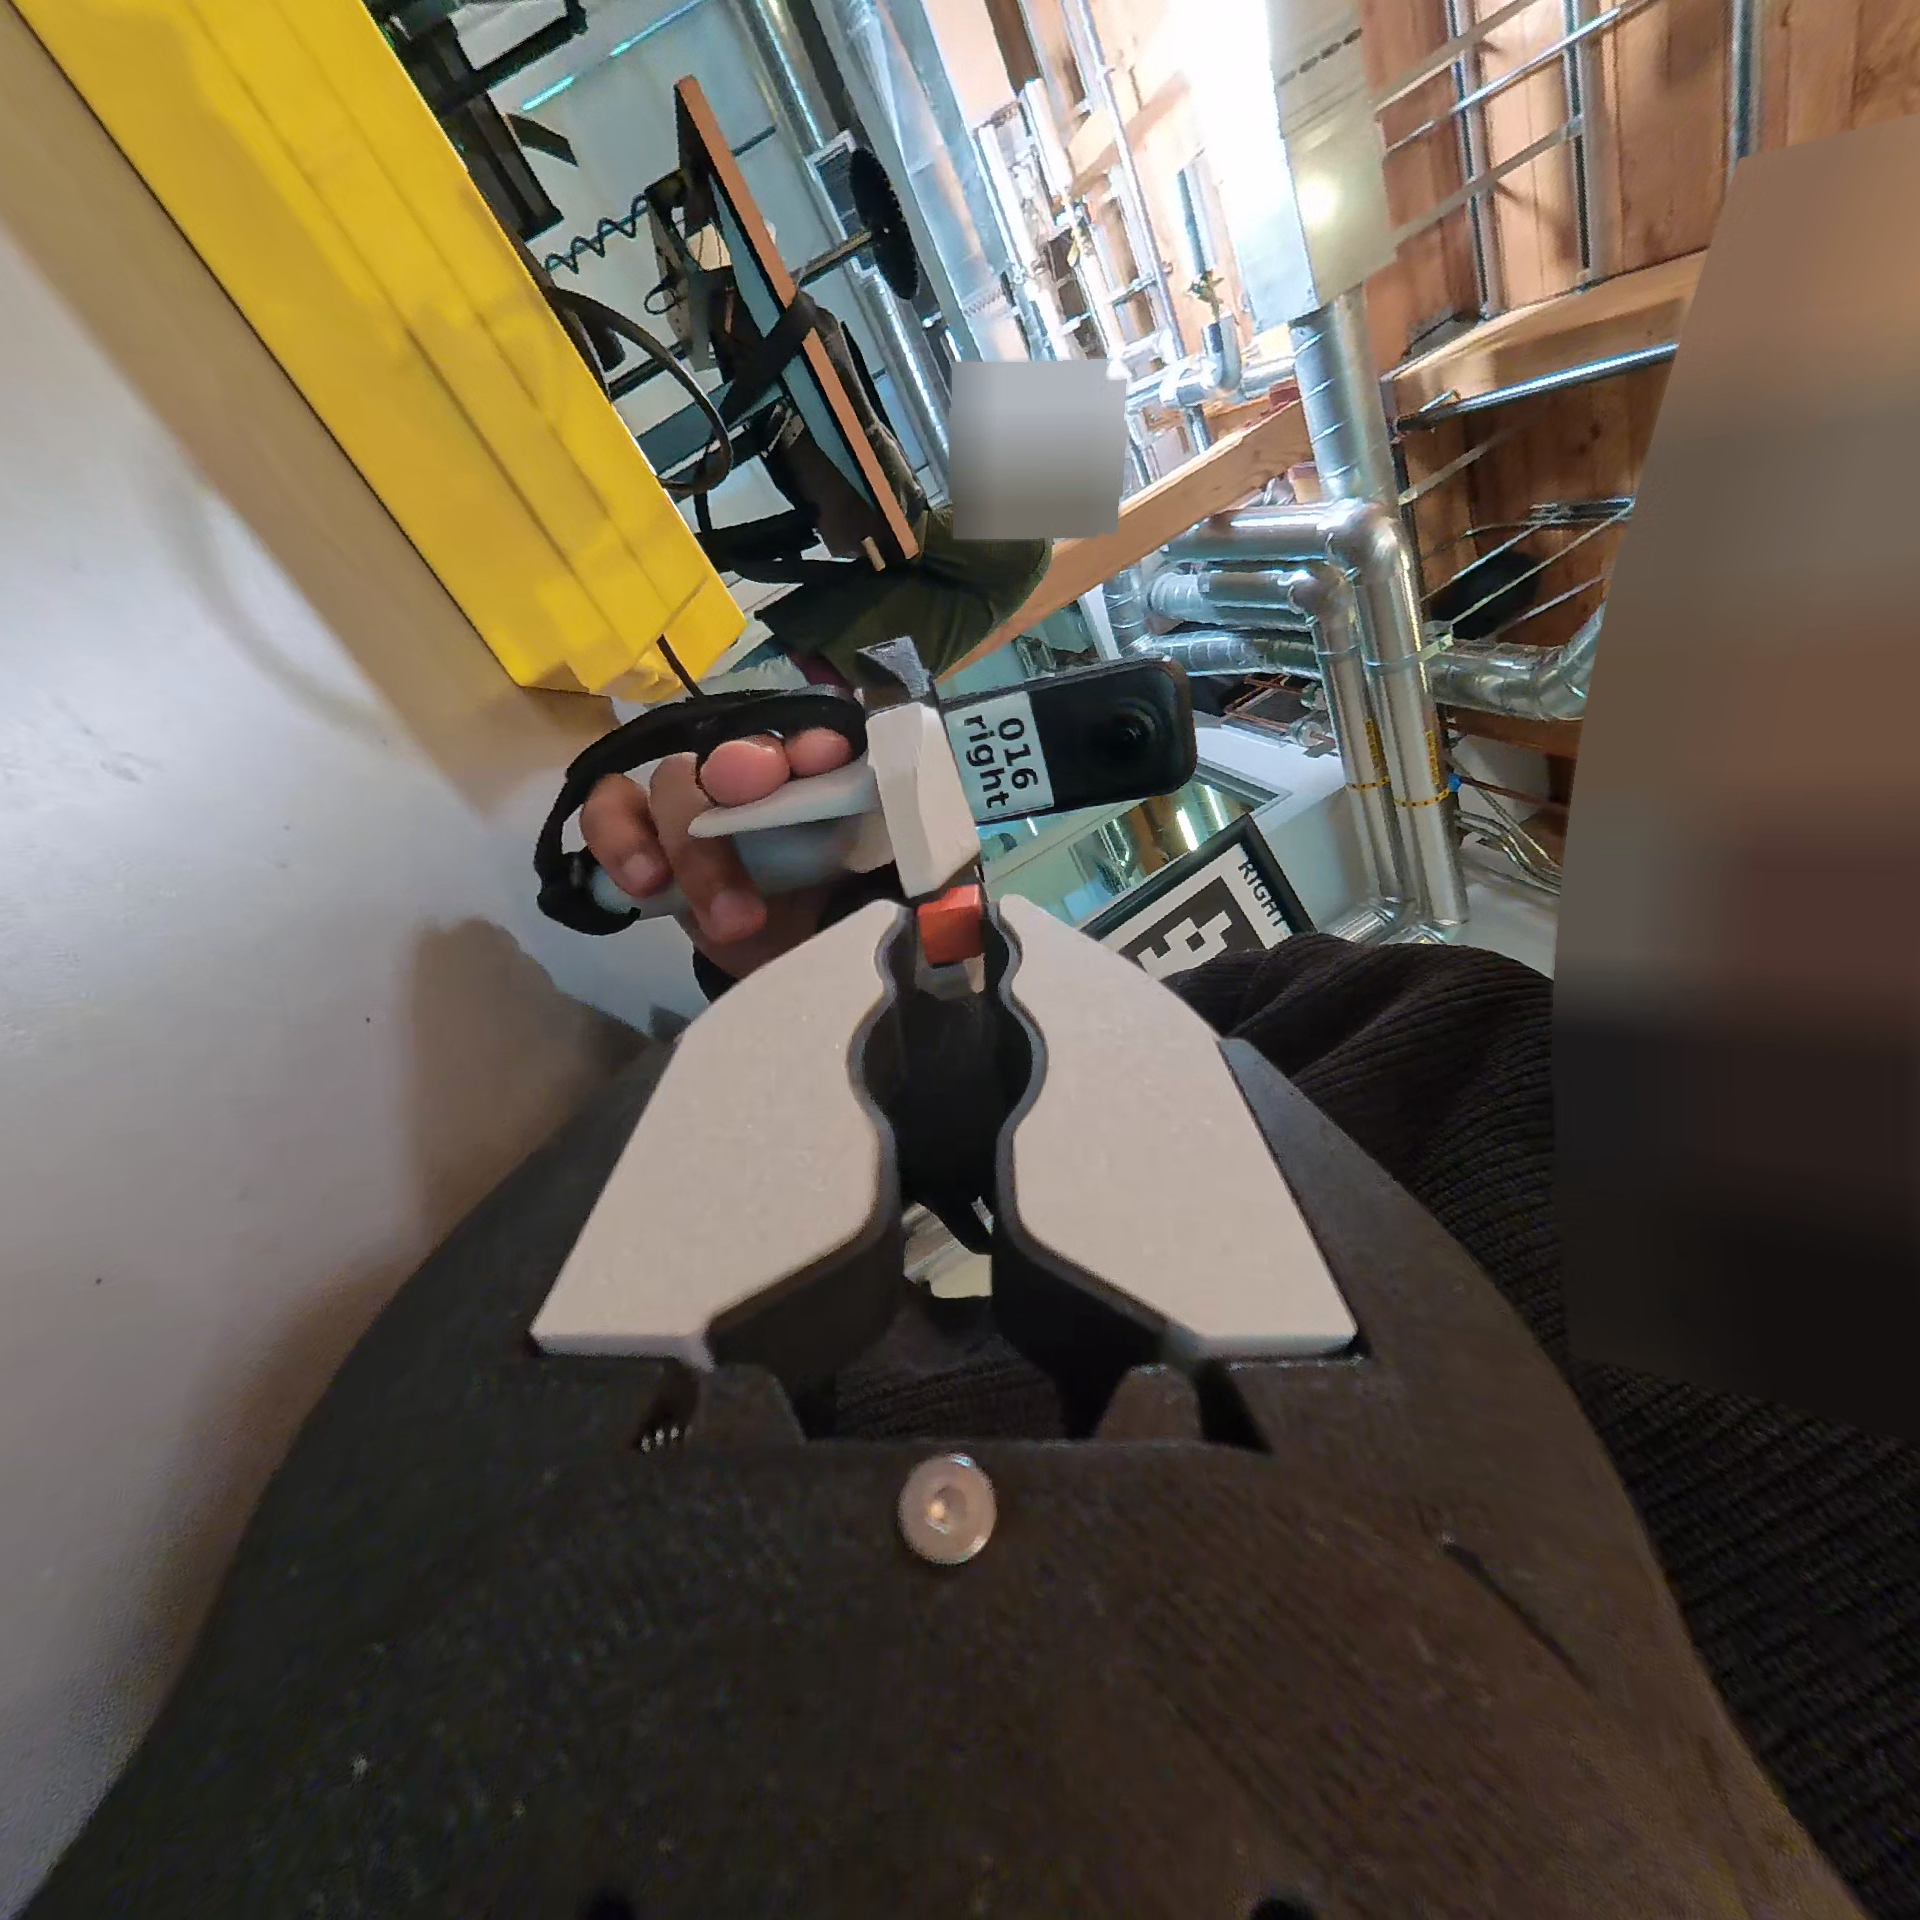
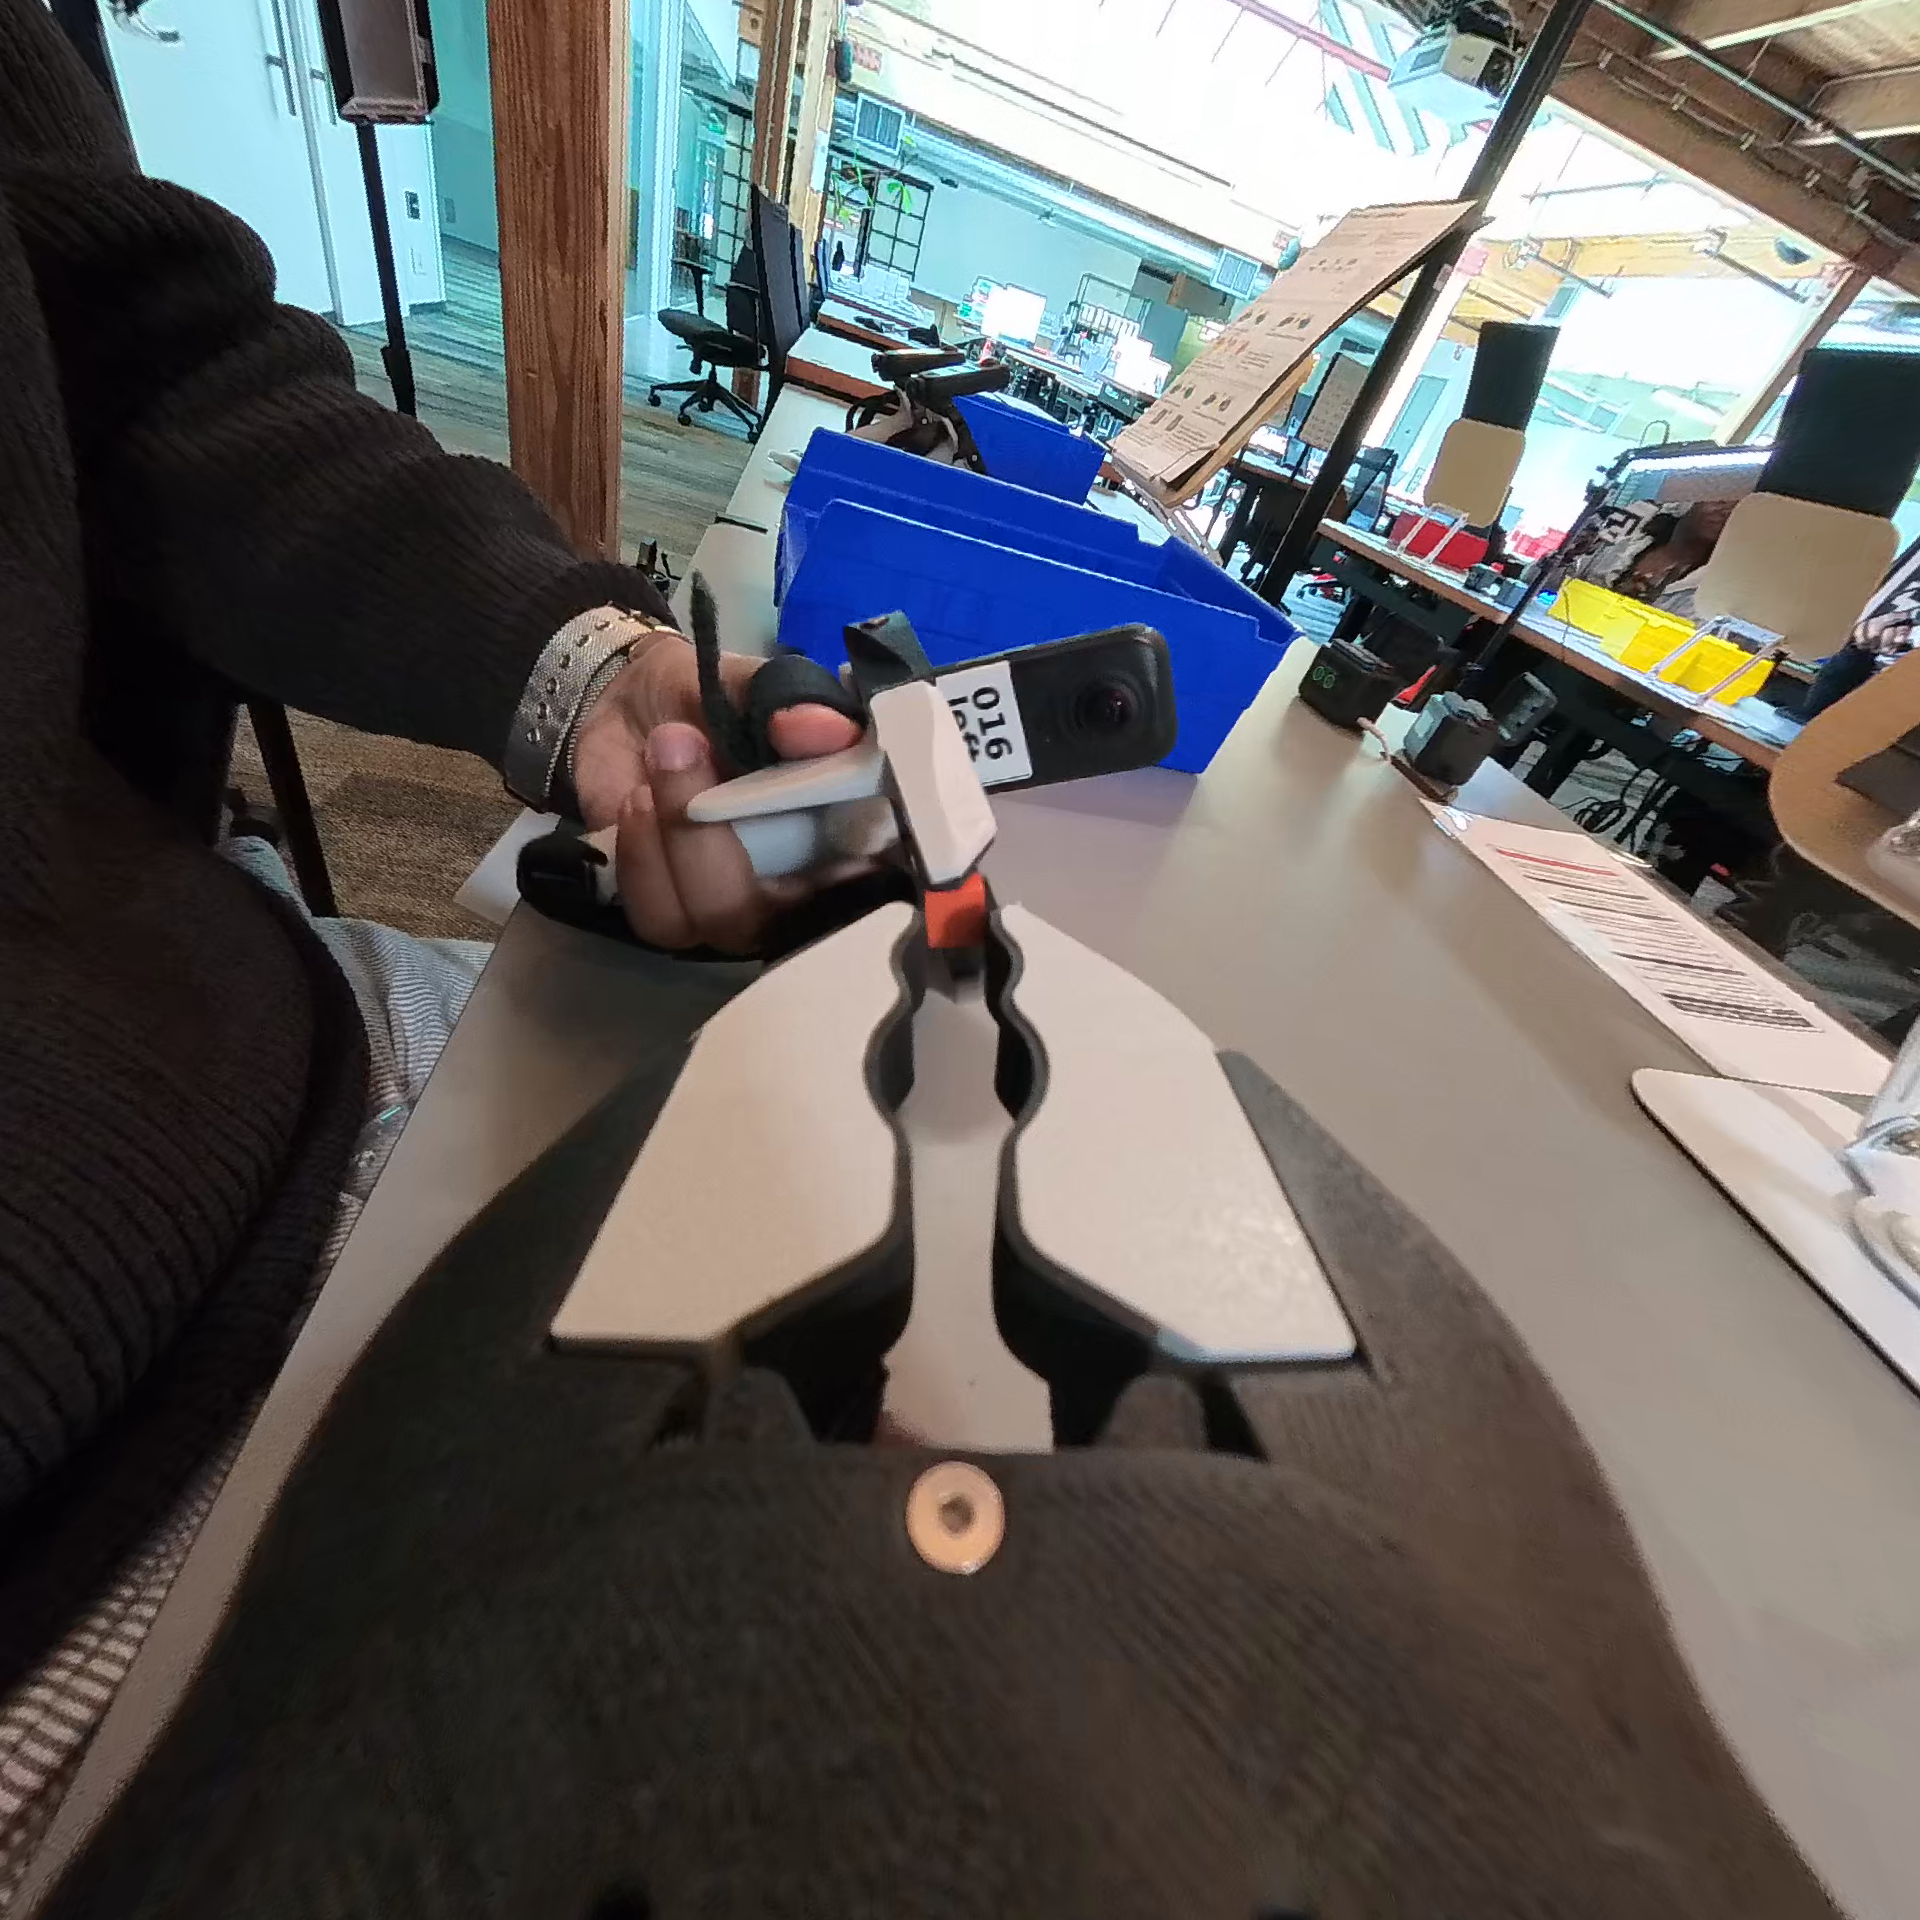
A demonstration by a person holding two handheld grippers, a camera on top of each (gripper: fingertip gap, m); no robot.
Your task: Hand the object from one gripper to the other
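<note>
A small orange block point(image 1: 951, 923) point(image 2: 956, 920) is held in the air between both grippers, which meet tip to tip at right angles. My left gripper point(image 1: 951, 920) has its grey fingers closed on the block's sides. It shows in the right wrist view point(image 2: 951, 862) as a white finger coming down onto the block, held by a hand. My right gripper point(image 2: 958, 920) is also closed on the block's sides. It shows in the left wrist view point(image 1: 930, 831), coming down from above in the other hand. Most of the block is hidden by the fingers.
The grey table point(image 2: 1299, 987) lies below. Two blue bins point(image 2: 987, 592) stand behind the grippers, small black devices point(image 2: 1351, 675) to the right. A printed sheet point(image 2: 1642, 935), a white mat point(image 2: 1766, 1164) and a glass point(image 2: 1896, 1143) lie at the right. A yellow bin point(image 1: 416, 312) shows in the left wrist view. Less than 4 cm separates the two grippers' tips.
</note>
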